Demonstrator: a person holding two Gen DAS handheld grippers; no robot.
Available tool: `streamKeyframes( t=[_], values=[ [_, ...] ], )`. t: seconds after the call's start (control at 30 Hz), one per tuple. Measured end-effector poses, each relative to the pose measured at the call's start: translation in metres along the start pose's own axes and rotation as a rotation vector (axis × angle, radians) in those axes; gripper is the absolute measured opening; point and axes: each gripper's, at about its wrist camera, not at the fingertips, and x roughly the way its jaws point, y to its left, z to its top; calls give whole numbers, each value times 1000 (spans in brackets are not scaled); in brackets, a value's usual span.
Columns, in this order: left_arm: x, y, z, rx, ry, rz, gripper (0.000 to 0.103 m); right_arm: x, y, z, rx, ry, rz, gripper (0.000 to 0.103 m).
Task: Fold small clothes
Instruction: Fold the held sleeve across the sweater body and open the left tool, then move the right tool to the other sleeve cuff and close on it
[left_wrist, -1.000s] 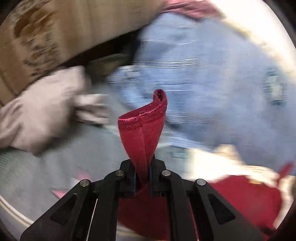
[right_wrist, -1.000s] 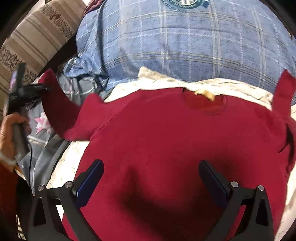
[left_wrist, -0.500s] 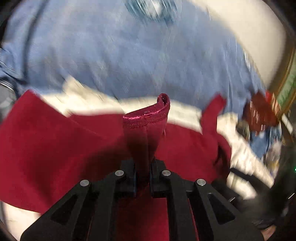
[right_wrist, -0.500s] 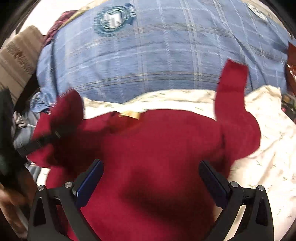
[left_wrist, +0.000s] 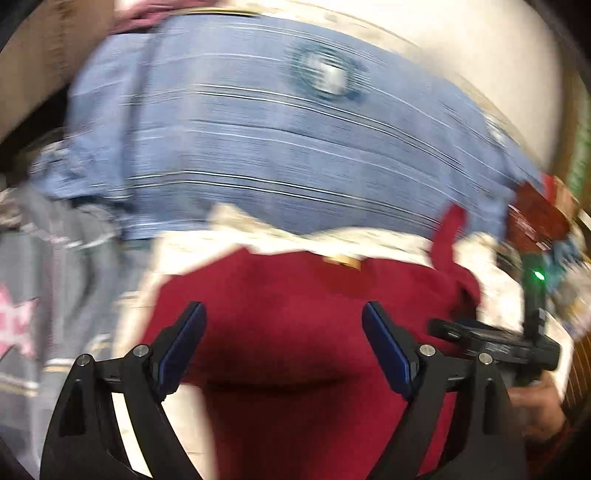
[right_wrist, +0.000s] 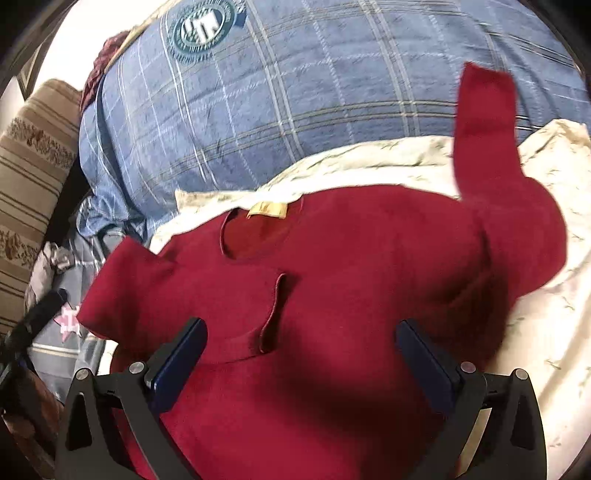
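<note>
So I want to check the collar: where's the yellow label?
In the right wrist view, the yellow label sits upper middle, at the red shirt's neckline, just below the blue plaid pillow.

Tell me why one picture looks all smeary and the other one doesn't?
Left wrist view: streaky motion blur, so the blue checked pillow smears into lines and the red shirt has soft edges. Right wrist view: mostly sharp, the shirt's yellow label is clear, only the raised sleeve looks a little soft. Both views bend round at the edges, with dark corners, and a shadow lies on the shirt near the grippers.
</note>
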Motion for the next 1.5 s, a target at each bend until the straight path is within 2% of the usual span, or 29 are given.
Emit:
streamKeyframes(
  t=[0.07,0.13,0.17,0.2,0.23,0.27,0.3,0.37,0.43,0.53,0.63,0.73,0.77,0.87,0.93,1.0,1.03,1.1,1.17,1.27,1.33,1.37,1.43,1.5],
  values=[
    [5,29,-4,-69,-11,46,86,12,7,5,-37,3,-1,101],
    [9,55,-7,-151,-1,60,86,28,14,10,-87,20,-16,92],
    [11,64,-7,-195,-5,54,86,36,18,11,-116,35,-35,80],
    [10,72,-7,-226,-13,56,86,43,22,11,-144,50,-37,54],
    [11,78,-8,-245,-21,70,86,52,27,10,-172,82,-15,36],
    [10,81,-8,-249,-28,88,86,54,32,9,-196,83,-26,24],
    [10,82,-7,-242,-41,106,86,52,36,9,-224,76,-39,20],
    [10,79,-7,-226,-67,135,86,39,37,16,-241,61,-20,5],
    [9,77,-7,-218,-80,140,86,15,27,28,-203,14,14,5],
    [12,76,-8,-215,-81,129,86,-12,7,44,-197,-68,-111,5],
    [19,70,-9,-186,-58,128,86,-16,-18,51,-157,-67,-198,5],
    [30,62,-11,-158,-17,125,86,0,-33,50,-160,-37,-313,5],
    [35,59,-13,-144,-2,122,86,6,-38,49,-152,-18,-304,5],
    [47,47,-18,-94,31,138,86,22,-46,47,-137,25,-295,21],
    [56,40,-20,-61,50,152,86,7,-49,47,-100,-11,-287,31],
    [65,37,-22,-27,72,206,86,-12,-44,46,-79,-73,-250,49],
    [71,38,-23,-13,86,245,86,-19,-39,44,-80,-95,-216,51],
    [84,43,-26,-10,133,309,86,-17,-18,42,-116,-70,-107,51],
    [91,53,-28,-38,167,338,86,-1,14,38,-184,-17,12,51],
    [94,70,-30,-81,195,373,87,39,62,28,-308,55,105,50],
    [93,77,-31,-101,204,378,87,81,89,16,-370,150,126,46],
    [92,78,-31,-106,205,375,87,93,97,12,-399,173,102,49],
    [88,79,-29,-108,203,372,87,92,116,14,-462,112,45,51],
    [82,81,-27,-113,189,373,87,83,125,24,-446,94,79,51]
  ],
)
